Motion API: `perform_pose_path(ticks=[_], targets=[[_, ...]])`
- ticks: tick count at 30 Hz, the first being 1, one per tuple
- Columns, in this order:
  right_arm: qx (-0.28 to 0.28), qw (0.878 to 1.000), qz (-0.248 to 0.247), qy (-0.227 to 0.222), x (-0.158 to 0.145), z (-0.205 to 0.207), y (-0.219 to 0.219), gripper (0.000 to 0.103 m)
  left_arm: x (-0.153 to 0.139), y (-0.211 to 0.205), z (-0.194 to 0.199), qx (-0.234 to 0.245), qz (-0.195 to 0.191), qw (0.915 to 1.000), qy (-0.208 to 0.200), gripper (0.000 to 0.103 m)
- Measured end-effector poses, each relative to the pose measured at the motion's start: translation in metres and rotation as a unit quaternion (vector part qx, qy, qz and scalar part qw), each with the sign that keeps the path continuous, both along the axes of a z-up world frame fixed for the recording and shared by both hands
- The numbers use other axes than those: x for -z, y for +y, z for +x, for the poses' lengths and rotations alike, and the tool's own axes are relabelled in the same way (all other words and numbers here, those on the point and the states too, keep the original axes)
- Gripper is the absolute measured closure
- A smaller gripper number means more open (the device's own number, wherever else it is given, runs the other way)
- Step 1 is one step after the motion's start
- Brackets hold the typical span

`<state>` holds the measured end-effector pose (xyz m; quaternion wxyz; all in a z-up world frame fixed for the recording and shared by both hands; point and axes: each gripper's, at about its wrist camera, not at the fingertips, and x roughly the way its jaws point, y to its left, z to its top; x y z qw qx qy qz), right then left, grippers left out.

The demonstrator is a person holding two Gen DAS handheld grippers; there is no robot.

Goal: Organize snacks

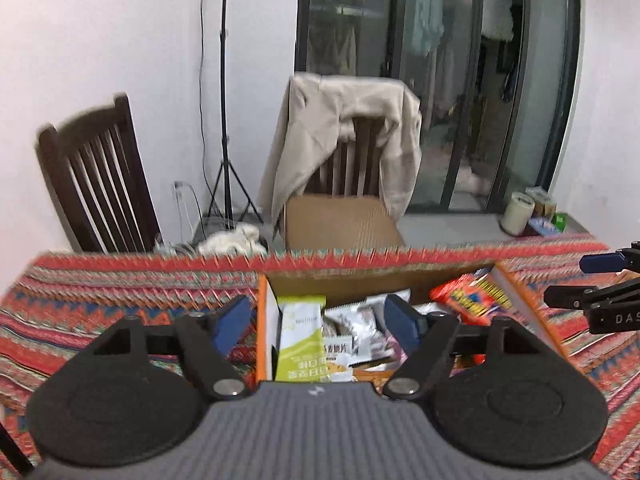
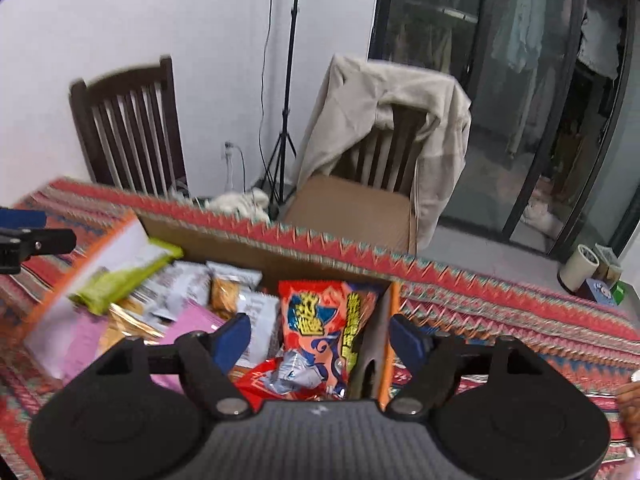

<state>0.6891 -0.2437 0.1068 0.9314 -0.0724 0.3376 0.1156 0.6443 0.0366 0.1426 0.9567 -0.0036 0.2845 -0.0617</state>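
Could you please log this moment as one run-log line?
left gripper: open, empty | right gripper: open, empty | both over box | green packet, red packet: in box

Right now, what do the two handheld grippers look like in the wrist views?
Both match: the left gripper and right gripper have black linkage arms with silver pivot bolts, blue finger pads, round black discs either side, and a grey ribbed body with a small white logo.

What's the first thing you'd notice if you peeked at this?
The cardboard box in the middle of the zigzag tablecloth, stuffed with snacks: a red packet at its right end, a green packet at its left. Behind the table, a beige jacket hangs over a chair.
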Motion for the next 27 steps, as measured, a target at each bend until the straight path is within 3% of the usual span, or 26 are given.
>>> perform_pose_path(ticks=[4, 6, 13, 21, 27], targets=[[0.0, 0.999, 0.015, -0.033, -0.044, -0.044, -0.014, 0.022, -0.041, 0.003, -0.055, 0.01, 0.001, 0.9994, -0.034, 0.014], [-0.001, 0.999, 0.015, -0.051, -0.063, -0.068, -0.019, 0.019, -0.057, 0.002, -0.089, 0.012, 0.005, 0.9986, -0.051, 0.001], [-0.011, 0.992, 0.032, -0.12, -0.112, -0.181, -0.041, 0.008, -0.083, -0.005, -0.208, 0.033, 0.0, 0.995, -0.095, 0.0], [-0.026, 0.98, 0.064, -0.186, -0.122, -0.322, -0.064, 0.0, -0.064, -0.019, -0.343, 0.039, 0.0, 0.9878, -0.151, 0.0], [-0.028, 0.972, 0.075, -0.22, -0.091, -0.434, -0.076, 0.0, -0.017, -0.032, -0.445, 0.029, 0.01, 0.9824, -0.184, 0.0]])
